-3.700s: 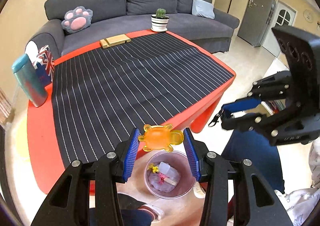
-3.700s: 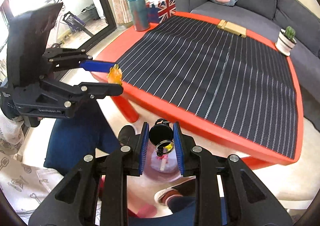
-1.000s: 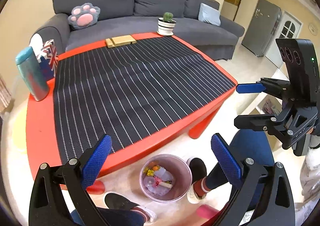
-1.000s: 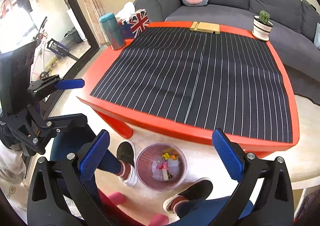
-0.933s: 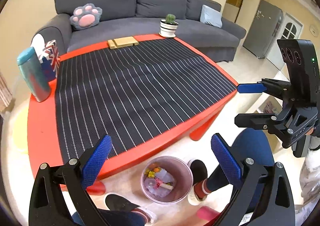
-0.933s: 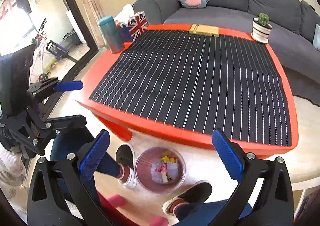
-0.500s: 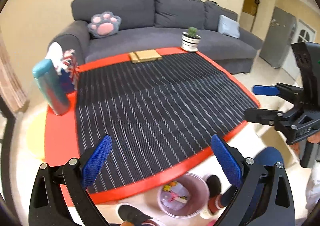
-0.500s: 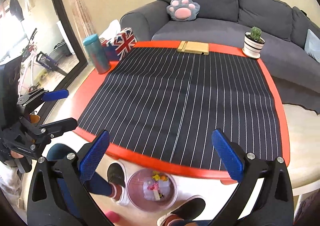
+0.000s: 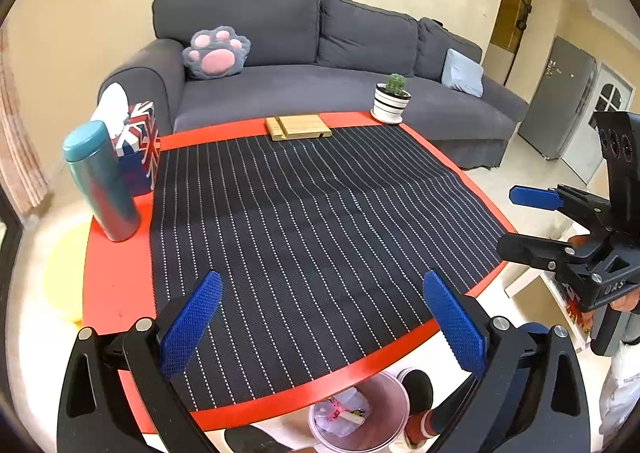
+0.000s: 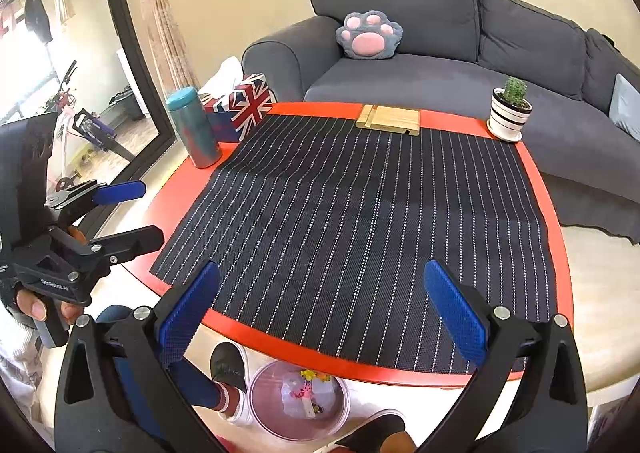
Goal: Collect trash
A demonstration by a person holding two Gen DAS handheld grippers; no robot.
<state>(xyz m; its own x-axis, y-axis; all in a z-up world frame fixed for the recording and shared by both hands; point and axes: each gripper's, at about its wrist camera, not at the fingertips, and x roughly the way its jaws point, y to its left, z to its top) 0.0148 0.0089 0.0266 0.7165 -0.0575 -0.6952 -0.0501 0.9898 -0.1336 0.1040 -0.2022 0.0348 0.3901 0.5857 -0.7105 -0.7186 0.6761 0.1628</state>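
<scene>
both the left gripper (image 9: 320, 327) and right gripper (image 10: 322, 319) hang spread wide and empty above the striped mat (image 9: 304, 229), apparently free of litter, while collected trash (image 10: 306, 393) lies in the bin (image 10: 260, 409) on the floor below the red table's (image 10: 168, 197) near edge.

Bright, even daylight – sharp throughout.
Blown-out glare at the window (image 10: 36, 65) in the right wrist view; soft shadow across the striped mat (image 9: 312, 213); strong fisheye bending and dark vignette at edges.
</scene>
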